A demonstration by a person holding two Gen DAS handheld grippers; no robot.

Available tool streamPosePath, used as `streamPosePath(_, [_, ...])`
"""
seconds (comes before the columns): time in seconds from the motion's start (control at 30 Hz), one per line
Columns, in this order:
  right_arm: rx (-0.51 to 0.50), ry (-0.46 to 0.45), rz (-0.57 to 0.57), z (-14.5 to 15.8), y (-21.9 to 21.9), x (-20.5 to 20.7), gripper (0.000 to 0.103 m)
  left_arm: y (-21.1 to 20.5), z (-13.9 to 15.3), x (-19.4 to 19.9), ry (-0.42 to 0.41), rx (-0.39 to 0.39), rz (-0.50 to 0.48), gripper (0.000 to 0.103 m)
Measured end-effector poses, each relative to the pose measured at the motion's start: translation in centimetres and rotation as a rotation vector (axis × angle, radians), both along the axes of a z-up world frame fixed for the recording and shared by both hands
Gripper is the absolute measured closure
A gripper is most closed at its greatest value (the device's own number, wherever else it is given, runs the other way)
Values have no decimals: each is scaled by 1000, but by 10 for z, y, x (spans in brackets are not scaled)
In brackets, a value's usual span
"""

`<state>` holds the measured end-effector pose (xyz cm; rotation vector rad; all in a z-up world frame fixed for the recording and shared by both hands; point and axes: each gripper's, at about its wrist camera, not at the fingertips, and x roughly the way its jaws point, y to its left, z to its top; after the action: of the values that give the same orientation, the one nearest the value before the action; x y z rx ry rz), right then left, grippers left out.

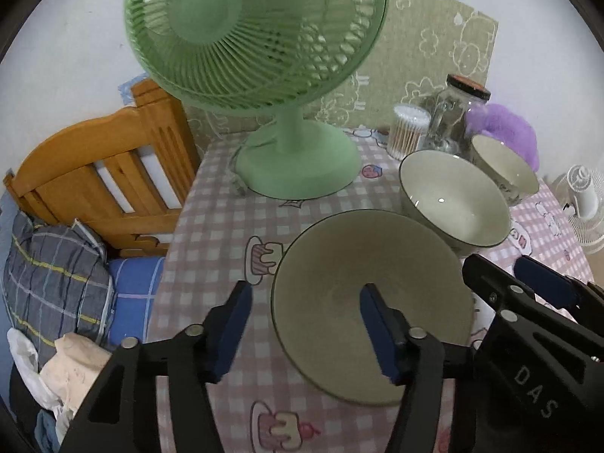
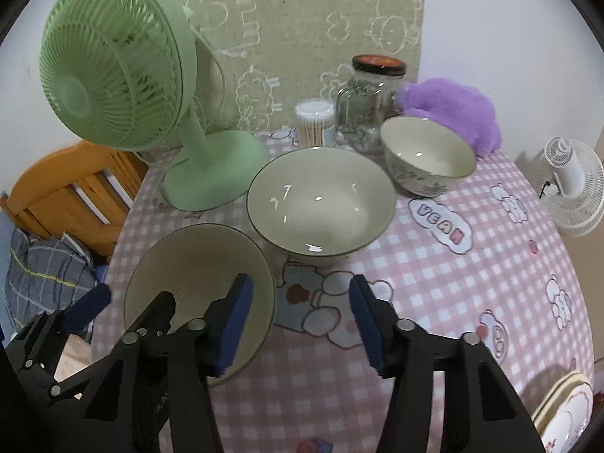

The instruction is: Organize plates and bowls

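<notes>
Pink checked bench (image 2: pixel 472 283) against the wall, green fan (image 1: pixel 256 34) at the back, wooden bed (image 1: pixel 113 173) to the left. Left claw (image 1: pixel 305 328) is spread, straddling the near rim of the plate (image 1: pixel 358 283); right claw (image 2: pixel 298 324) is spread and empty just right of it, with two bowls (image 2: pixel 321 204) (image 2: pixel 426 154) beyond.

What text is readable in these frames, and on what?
"DAS": white letters on the right gripper's black body, seen in the left wrist view.
"VEAN", roughly, last letter unclear: cloud-shaped print on the tablecloth.
Jar lid: dark mark on its orange top, too blurred to read.
Wall covering: cartoon outlines only, no clear words.
</notes>
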<state>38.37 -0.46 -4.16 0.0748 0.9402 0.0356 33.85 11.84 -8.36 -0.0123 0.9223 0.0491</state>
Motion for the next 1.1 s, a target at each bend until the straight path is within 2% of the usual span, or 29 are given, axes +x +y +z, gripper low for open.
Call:
streamPosePath(0.03, [-4, 4, 2, -2, 2, 2, 57, 0, -2, 3, 2, 7, -2, 47])
streamPosePath(0.17, [7, 25, 3, -13, 7, 15, 60, 3, -11, 13, 20, -4, -6, 54])
streamPosePath(0.27, [9, 37, 14, -19, 11, 21, 67, 2, -17, 18, 32, -4, -16, 66])
streamPosePath(0.33, [16, 49, 25, -23, 13, 25, 81, 3, -20, 20, 37, 16, -4, 78])
streamPosePath(0.4, [19, 61, 39, -26, 17, 28, 87, 5, -20, 21, 40, 41, 8, 85])
streamPosePath(0.77, [-49, 41, 69, -13, 29, 19, 87, 8, -16, 12, 73, 27, -5, 85])
streamPosePath(1.1, [-40, 61, 39, 3, 16, -19, 87, -5, 2, -25, 82, 22, -33, 85])
